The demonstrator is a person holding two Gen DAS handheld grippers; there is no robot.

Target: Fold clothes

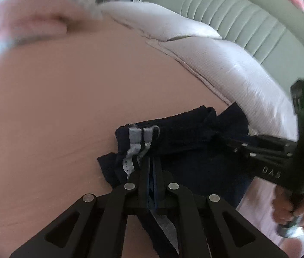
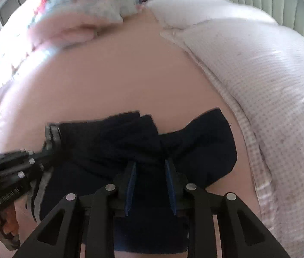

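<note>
navy garment (image 1: 180, 133): judged soft, light, limp | left gripper (image 1: 152, 161): clamped on striped edge at 6 o'clock | right gripper (image 2: 149, 165): fingers apart over bunched cloth; hem best taken

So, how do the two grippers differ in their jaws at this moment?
The left gripper has its jaws shut tight on the striped edge of the dark garment, while the right gripper has its jaws apart, with dark cloth lying between them. Whether the right one presses the cloth I cannot tell. Both are black, point down and work the same garment on the pink sheet.
</note>
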